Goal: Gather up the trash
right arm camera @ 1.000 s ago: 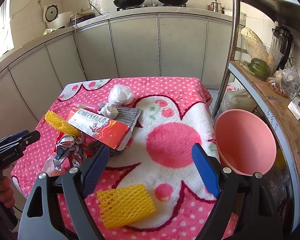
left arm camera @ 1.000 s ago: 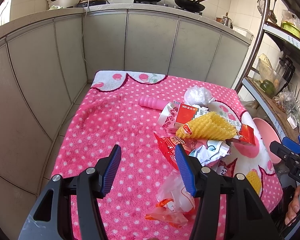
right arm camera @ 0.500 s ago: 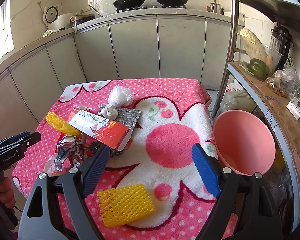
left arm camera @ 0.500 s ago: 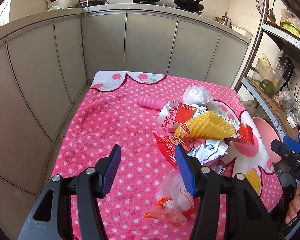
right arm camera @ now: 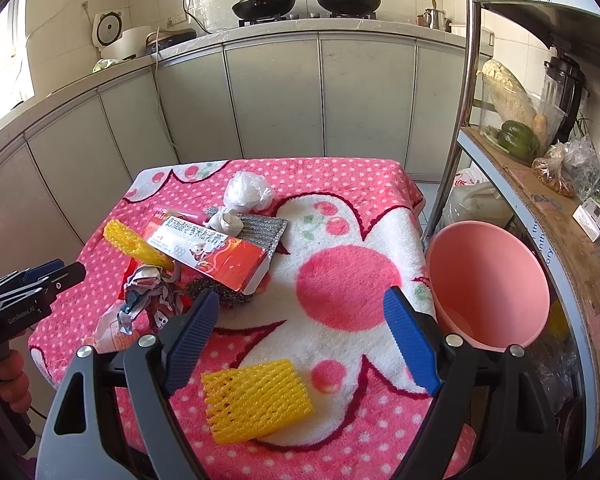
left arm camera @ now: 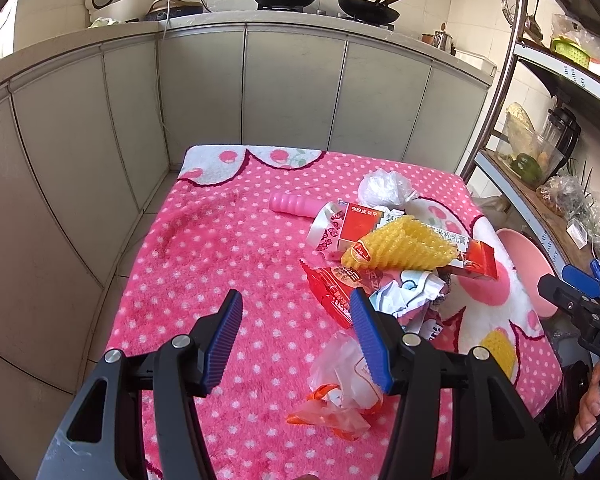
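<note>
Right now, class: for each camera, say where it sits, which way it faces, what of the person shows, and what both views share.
Left wrist: on the left claw, open, facing trash on the pink blanket; a hand shows at right.
Right wrist: on the right claw, open, over a flat yellow foam net, pink basin at right; a hand shows at left.
Shared: red box, counter woks.

Steel scourer (right arm camera: 224,294) half under red box (right arm camera: 216,254); pink handle (left arm camera: 296,205) end hidden (head unseen); box print illegible.
</note>
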Motion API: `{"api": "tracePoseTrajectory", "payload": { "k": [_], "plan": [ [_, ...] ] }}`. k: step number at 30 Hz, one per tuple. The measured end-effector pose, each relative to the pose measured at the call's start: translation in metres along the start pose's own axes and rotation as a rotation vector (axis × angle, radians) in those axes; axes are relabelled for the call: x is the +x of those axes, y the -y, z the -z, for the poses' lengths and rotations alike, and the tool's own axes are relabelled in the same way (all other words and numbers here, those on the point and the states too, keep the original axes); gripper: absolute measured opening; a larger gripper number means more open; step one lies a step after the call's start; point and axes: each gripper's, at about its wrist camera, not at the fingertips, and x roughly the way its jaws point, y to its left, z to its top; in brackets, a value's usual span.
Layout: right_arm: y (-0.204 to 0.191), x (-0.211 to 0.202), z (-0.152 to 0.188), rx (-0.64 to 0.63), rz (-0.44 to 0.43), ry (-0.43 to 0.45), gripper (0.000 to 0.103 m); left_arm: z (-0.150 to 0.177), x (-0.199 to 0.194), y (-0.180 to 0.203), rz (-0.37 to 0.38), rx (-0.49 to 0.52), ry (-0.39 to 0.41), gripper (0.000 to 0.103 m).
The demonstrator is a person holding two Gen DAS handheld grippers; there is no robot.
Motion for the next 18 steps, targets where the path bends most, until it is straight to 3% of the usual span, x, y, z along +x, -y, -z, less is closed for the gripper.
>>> {"api": "tracePoseTrajectory", "payload": {
  "k": [7, 12, 18],
  "plan": [
    [0.009, -0.001, 0.012, 0.014, -0.054, -0.083, 0.085, 0.008, -0.004, -0.007, 0.092, 0.048, -0.042, 0.055],
    [0.022, 0.007, 0.028, 0.049, -0.126, -0.185, 0.085, 0.028, 0.001, -0.008, 0.175, 0.110, -0.127, 0.055],
    [0.028, 0.013, 0.040, 0.080, -0.181, -0.236, 0.085, 0.042, 0.007, 0.006, 0.245, 0.150, -0.186, 0.055]
  ]
}}
